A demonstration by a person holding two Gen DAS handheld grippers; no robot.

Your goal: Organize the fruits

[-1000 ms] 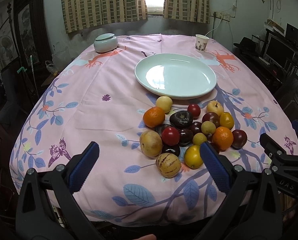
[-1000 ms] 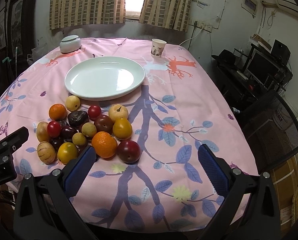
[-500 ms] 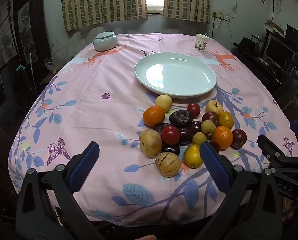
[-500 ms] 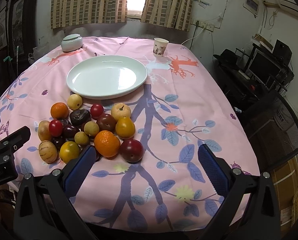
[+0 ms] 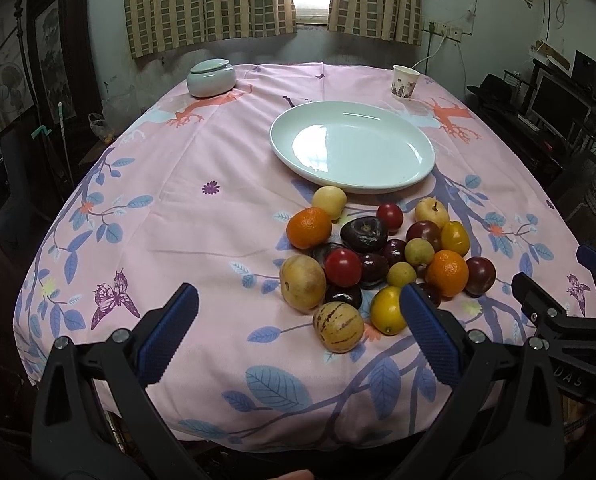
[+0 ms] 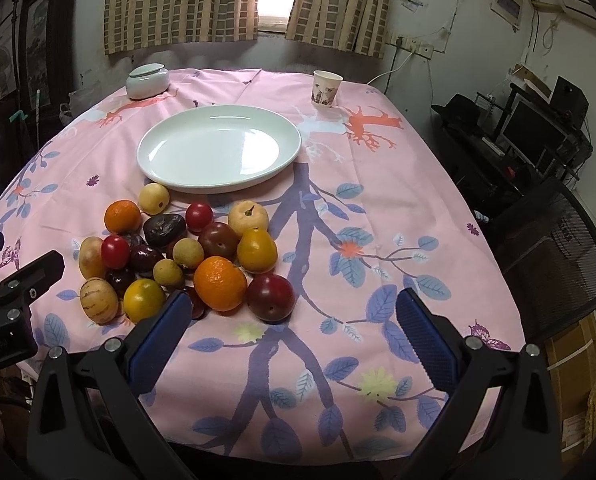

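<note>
Honestly, nothing is picked yet: my left fingers (image 5: pixel 298 334) and right fingers (image 6: pixel 292 330) both hang spread wide and empty over the near edge of the worktop (image 5: pixel 178 216). The fruits (image 6: pixel 178 256) lie heaped, touching one another, just in front of the empty white plate (image 6: pixel 218 152). I judge the risk is the crowding: closing on the orange (image 6: pixel 220 283) could nudge the dark red plum (image 6: pixel 270 297) beside it, and a round fruit on this cloth may roll toward the edge.
</note>
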